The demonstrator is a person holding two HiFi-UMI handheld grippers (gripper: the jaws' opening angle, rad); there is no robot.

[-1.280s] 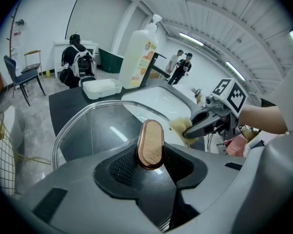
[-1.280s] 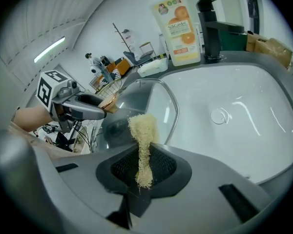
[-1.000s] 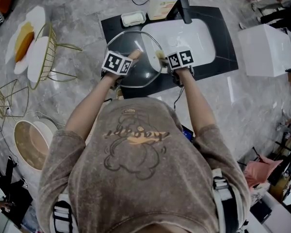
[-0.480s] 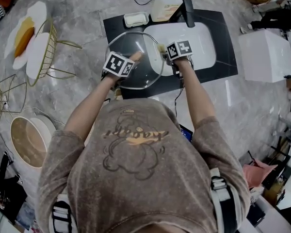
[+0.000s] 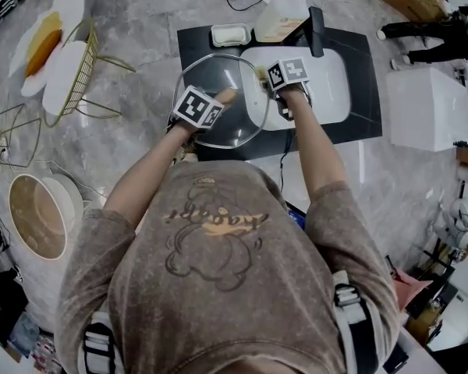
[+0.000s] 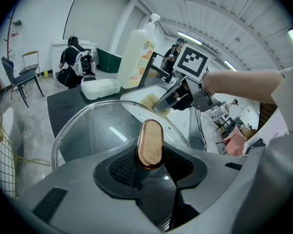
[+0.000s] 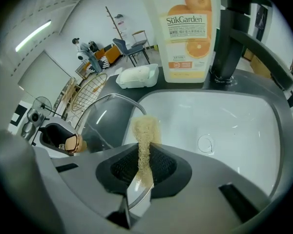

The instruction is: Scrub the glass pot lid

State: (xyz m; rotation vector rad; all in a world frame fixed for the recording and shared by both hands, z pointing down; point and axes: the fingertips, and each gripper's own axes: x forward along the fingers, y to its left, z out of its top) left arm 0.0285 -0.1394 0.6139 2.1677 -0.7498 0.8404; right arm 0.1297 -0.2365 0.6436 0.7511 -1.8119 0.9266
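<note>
Glass pot lid (image 5: 218,104) tilts above the black counter (image 5: 363,123), its wood-faced knob (image 6: 150,143) clamped between the left tongs (image 6: 151,155). The right tongs (image 7: 142,167) pinch a tan scrub pad (image 7: 145,128), its tip at the lid's right rim beside the left edge of the white sink (image 7: 229,126). The basin lies open to the right. A soap bottle (image 7: 188,28) and faucet (image 7: 232,38) stand along its far rim, apart from the pad.

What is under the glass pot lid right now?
Through the glass lid the black counter shows, and the rim of the white sink under its right edge. The left claw on the knob covers what lies beneath the lid's middle.
</note>
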